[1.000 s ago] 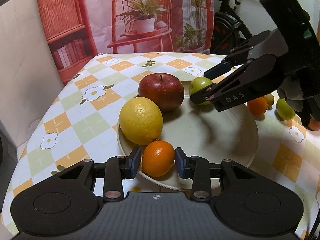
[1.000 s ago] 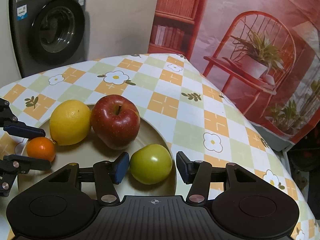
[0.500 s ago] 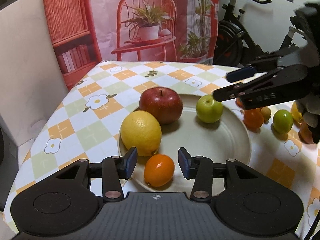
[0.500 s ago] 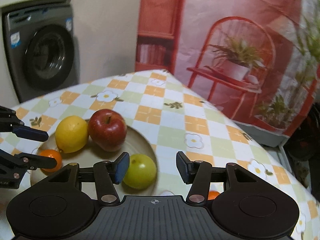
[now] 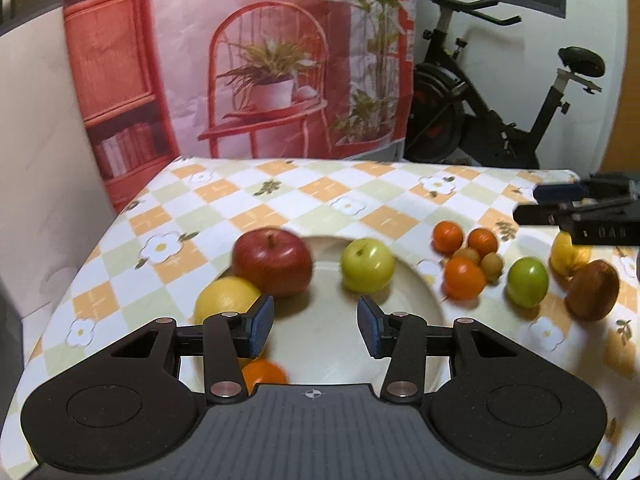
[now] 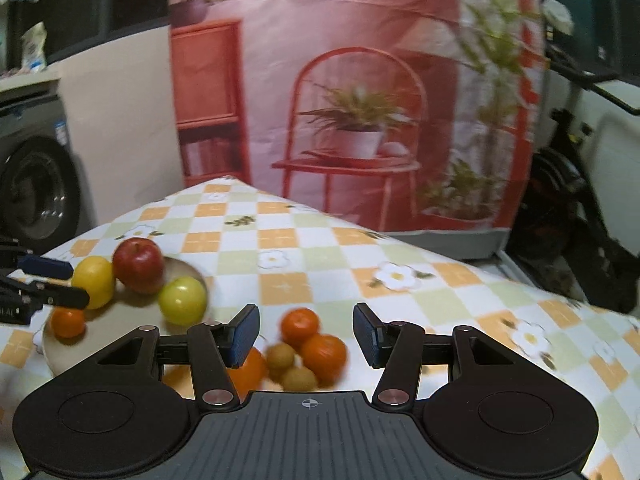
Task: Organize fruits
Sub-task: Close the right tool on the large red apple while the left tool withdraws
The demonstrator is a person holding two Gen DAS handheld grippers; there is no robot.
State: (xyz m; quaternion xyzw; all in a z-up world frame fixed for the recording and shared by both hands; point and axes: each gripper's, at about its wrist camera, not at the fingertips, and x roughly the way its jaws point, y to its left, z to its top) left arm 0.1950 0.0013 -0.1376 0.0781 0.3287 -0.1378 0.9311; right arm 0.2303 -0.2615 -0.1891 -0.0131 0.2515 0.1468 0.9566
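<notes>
A cream plate (image 5: 412, 292) holds a red apple (image 5: 272, 260), a green apple (image 5: 367, 266), a lemon (image 5: 226, 300) and a small orange (image 5: 264, 374) half hidden under my left gripper (image 5: 316, 332). That gripper is open above the plate's near part, with nothing between its blue pads. My right gripper (image 6: 306, 334) is open over a loose cluster on the cloth: several oranges (image 6: 324, 354) and two kiwis (image 6: 280, 356). In the right wrist view the plate (image 6: 128, 312) lies to the left, with the left gripper (image 6: 52, 280) beside it.
A checked flower tablecloth (image 5: 304, 196) covers the table. Right of the plate lie another green apple (image 5: 527, 282), a lemon (image 5: 568, 254) and a brown fruit (image 5: 592, 290). An exercise bike (image 5: 500, 112) and a washing machine (image 6: 32, 192) stand beyond the table edges.
My left gripper opened off the small orange and drew back and up. My right gripper left the green apple on the plate and swung right over the loose fruit.
</notes>
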